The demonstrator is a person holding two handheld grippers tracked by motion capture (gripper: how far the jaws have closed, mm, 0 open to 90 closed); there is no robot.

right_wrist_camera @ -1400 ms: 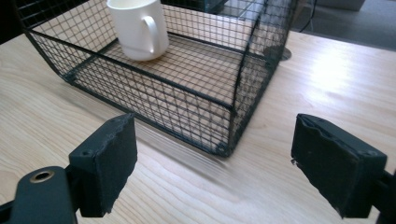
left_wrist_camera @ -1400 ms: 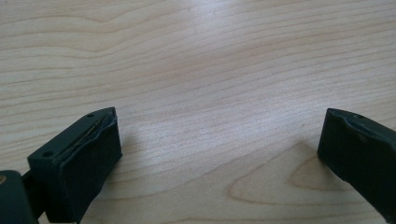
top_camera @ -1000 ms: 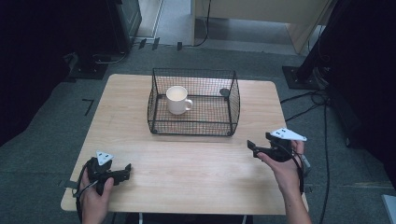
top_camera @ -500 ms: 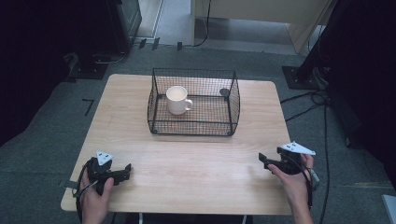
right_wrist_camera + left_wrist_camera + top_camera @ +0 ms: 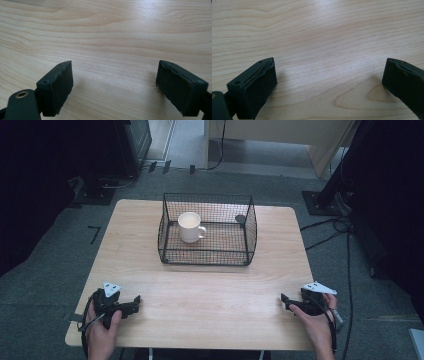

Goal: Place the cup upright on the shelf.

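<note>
**Both claws parked wide open, nothing held**

Resting low at the near corners of the wooden table [image 5: 210, 290]: left gripper [image 5: 131, 303] and right gripper [image 5: 289, 303], each with jaws spread wide over bare wood, gripping nothing. Well ahead of both and between them, a black wire basket [image 5: 248, 232]. Upright inside it, toward the left gripper's side, a white mug [image 5: 190, 227].

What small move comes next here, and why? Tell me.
Probably lift the right gripper toward the mug in the wire basket. Both grippers rest open on the near table edge, holding nothing, and the mug's handle faces right.
</note>
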